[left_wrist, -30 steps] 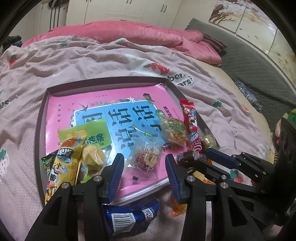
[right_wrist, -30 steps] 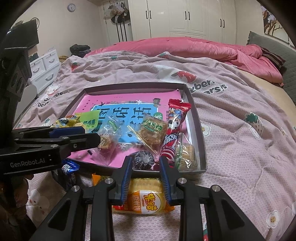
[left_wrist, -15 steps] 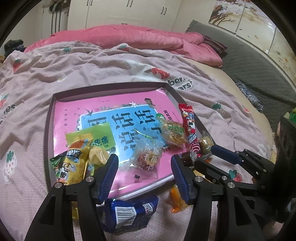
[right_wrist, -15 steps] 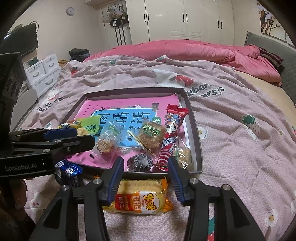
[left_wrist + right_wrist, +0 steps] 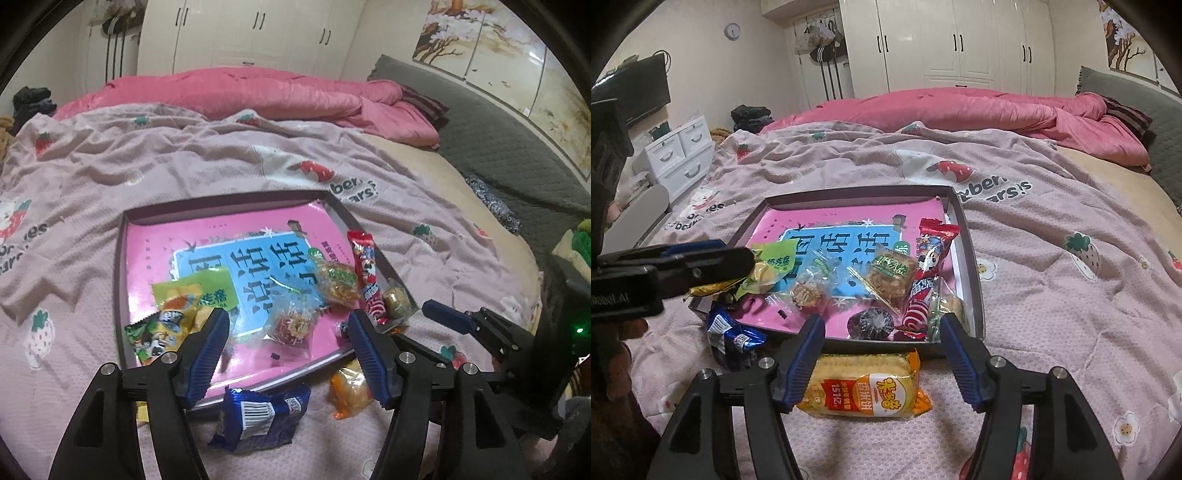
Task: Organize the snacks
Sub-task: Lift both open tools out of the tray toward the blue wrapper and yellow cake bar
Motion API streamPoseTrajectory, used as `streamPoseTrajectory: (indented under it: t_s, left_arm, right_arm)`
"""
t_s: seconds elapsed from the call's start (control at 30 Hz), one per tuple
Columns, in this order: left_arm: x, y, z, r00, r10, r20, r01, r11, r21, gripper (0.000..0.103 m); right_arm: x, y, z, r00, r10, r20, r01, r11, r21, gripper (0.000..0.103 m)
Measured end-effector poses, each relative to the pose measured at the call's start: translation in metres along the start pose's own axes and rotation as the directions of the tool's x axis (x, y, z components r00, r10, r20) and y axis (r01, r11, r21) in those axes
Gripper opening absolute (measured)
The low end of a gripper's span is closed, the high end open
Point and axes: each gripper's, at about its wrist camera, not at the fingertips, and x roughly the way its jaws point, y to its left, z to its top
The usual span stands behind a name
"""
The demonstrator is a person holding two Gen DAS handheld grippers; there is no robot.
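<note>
Two snack packs (image 5: 264, 415) outside box (image 5: 229, 206), yellow one (image 5: 349, 389) half hidden

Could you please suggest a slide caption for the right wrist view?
Open right gripper poised above a yellow rice-cracker pack lying on the bedspread just outside the snack tray.

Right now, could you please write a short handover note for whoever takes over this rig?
Left gripper: open, empty, over the blue packet, which lies on the blanket just outside the tray.
Right gripper: open, empty, over the yellow cracker pack, also on the blanket by the tray's near edge.
Done: about seven snacks lie in the tray, among them the red stick pack and the green packet.
Left: the blue packet and the cracker pack go into the tray.
</note>
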Motion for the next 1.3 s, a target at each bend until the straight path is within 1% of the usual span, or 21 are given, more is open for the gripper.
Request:
streamPoseTrajectory:
  t_s: [0.2,0.3,0.47,0.67,0.87,1.03,1.13,1.3]
  left_arm:
    - [-0.013,0.006,0.002,1.0,0.02,0.016,-0.02,1.0,-0.002,0.071]
    - [-0.019,0.01,0.0,0.999,0.032,0.019,-0.031,0.999,-0.008,0.071]
    - [-0.03,0.015,-0.005,0.998,0.054,0.022,-0.054,0.999,-0.006,0.071]
    - [-0.037,0.019,-0.018,0.997,0.072,0.002,-0.072,0.997,-0.002,0.071]
    - [-0.039,0.02,-0.037,0.995,0.093,-0.032,-0.093,0.996,0.005,0.071]
    - [-0.036,0.015,-0.05,0.992,0.108,-0.061,-0.106,0.994,0.03,0.072]
    - [-0.033,0.013,-0.056,0.991,0.11,-0.076,-0.107,0.993,0.038,0.075]
    - [-0.028,0.011,-0.063,0.988,0.118,-0.1,-0.114,0.992,0.046,0.075]
  right_arm:
    - [-0.008,0.004,-0.001,1.0,0.015,0.014,-0.014,1.0,-0.018,0.065]
    - [-0.011,0.008,-0.003,1.0,0.019,0.014,-0.019,0.999,-0.026,0.069]
    - [-0.014,0.01,-0.008,0.999,0.048,-0.002,-0.048,0.999,-0.009,0.07]
    - [-0.02,0.016,-0.014,0.997,0.081,-0.013,-0.081,0.997,-0.002,0.07]
    - [-0.022,0.021,-0.019,0.997,0.078,-0.025,-0.079,0.997,-0.022,0.07]
    - [-0.023,0.023,-0.023,0.996,0.079,-0.035,-0.08,0.996,-0.028,0.07]
    - [-0.023,0.025,-0.027,0.997,0.069,-0.043,-0.071,0.997,-0.042,0.074]
    - [-0.016,0.027,-0.032,0.996,0.061,-0.068,-0.065,0.996,-0.056,0.085]
